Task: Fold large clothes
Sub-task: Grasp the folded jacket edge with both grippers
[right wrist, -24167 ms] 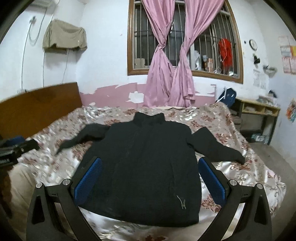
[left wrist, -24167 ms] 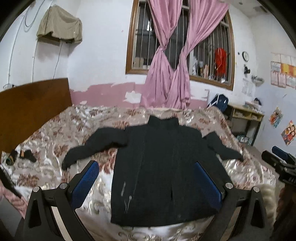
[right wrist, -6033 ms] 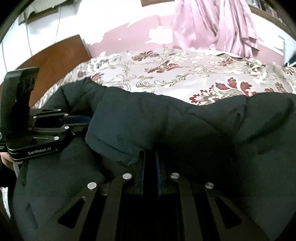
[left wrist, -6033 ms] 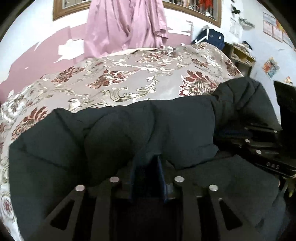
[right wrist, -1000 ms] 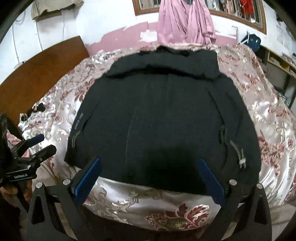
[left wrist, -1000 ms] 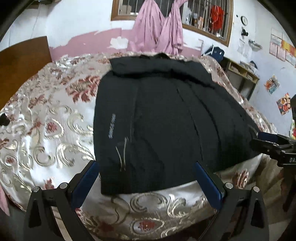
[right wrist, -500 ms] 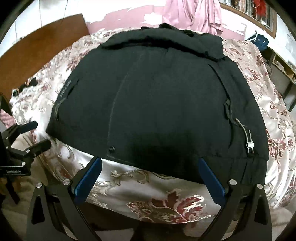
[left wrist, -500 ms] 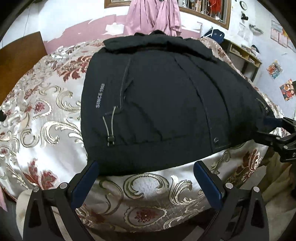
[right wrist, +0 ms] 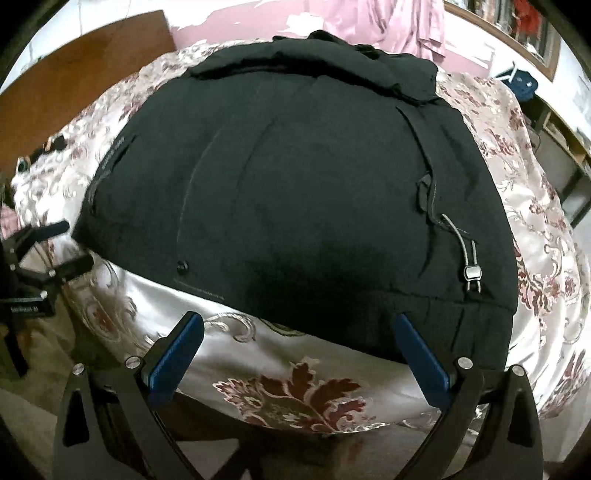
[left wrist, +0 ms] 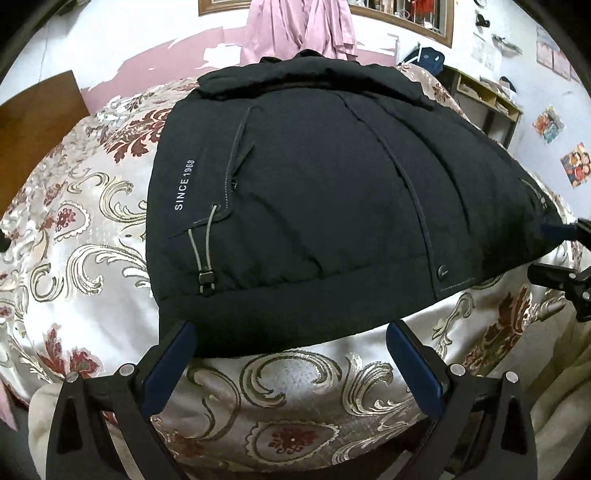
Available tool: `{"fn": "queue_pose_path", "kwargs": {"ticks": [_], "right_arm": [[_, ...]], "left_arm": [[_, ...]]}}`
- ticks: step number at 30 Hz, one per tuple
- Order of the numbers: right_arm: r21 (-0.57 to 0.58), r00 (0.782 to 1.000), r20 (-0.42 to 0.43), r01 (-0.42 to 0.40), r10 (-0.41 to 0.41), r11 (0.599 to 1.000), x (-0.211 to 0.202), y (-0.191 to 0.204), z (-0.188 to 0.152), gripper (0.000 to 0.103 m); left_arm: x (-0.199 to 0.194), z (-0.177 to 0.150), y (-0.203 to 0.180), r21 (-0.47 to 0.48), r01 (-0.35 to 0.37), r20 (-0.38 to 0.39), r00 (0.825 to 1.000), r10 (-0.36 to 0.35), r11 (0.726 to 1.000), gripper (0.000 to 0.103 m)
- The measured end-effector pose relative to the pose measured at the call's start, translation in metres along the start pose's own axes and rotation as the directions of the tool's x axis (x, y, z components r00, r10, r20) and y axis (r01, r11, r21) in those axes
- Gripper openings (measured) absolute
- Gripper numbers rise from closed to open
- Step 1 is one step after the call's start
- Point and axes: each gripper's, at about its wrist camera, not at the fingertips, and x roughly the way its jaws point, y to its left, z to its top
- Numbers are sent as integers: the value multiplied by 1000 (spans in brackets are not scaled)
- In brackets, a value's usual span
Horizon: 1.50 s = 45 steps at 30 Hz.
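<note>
A black padded jacket (left wrist: 332, 192) lies front up on the bed with its sleeves folded in, collar toward the window. Its hem is nearest me. It also fills the right wrist view (right wrist: 295, 184). My left gripper (left wrist: 290, 354) is open and empty, its blue pads just short of the hem's left corner. My right gripper (right wrist: 295, 347) is open and empty at the hem's right part. The right gripper shows at the left view's right edge (left wrist: 565, 258); the left gripper shows at the right view's left edge (right wrist: 37, 258).
The bed has a floral satin cover (left wrist: 85, 258) and a brown headboard (right wrist: 85, 55) at the left. Pink curtains (left wrist: 299, 29) hang at the window behind. A desk with shelves (left wrist: 484, 99) stands at the right wall. Small dark items (right wrist: 48, 147) lie near the headboard.
Both grippers have moved down and closer to the jacket's hem; the jacket looms larger in both views. Both stay open. The jacket has not moved.
</note>
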Motion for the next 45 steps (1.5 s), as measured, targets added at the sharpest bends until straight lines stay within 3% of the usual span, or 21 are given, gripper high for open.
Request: {"fn": "queue_pose_path", "kwargs": {"ticks": [6, 10, 13, 19, 23, 26, 29, 33, 39, 45], "right_arm": [[-185, 999, 9, 54, -54, 981, 6, 18, -2, 101], [-315, 980, 55, 198, -190, 928, 17, 34, -5, 101], [-355, 964, 76, 266, -256, 896, 26, 41, -8, 101], [-471, 909, 150, 411, -388, 780, 38, 63, -26, 101], [-520, 850, 224, 518, -477, 679, 49, 73, -36, 101], [-524, 821, 275, 564, -500, 638, 51, 78, -37, 101], [-466, 803, 321, 595, -502, 654, 43, 78, -29, 101], [-399, 805, 341, 592, -485, 700, 33, 73, -25, 101], [-298, 796, 444, 564, -412, 770, 5, 56, -28, 101], [-221, 812, 463, 495, -356, 840, -2, 28, -30, 101]], "left_arm": [[4, -5, -11, 62, -23, -13, 1000, 24, 998, 103], [11, -9, -15, 84, -99, -34, 994, 102, 992, 103], [14, -12, -19, 90, -107, -46, 993, 112, 990, 103], [9, -17, -37, 147, -101, -4, 995, 103, 984, 103], [10, -18, -44, 163, -96, 12, 995, 95, 982, 103], [12, -18, -45, 170, -113, 28, 994, 110, 979, 103], [12, -19, -47, 167, -122, 43, 992, 116, 978, 103], [6, -21, -53, 183, -118, 74, 992, 106, 976, 103], [7, -22, -58, 225, -106, 93, 992, 87, 969, 103], [19, -26, -72, 313, -198, 112, 979, 171, 929, 103]]}}
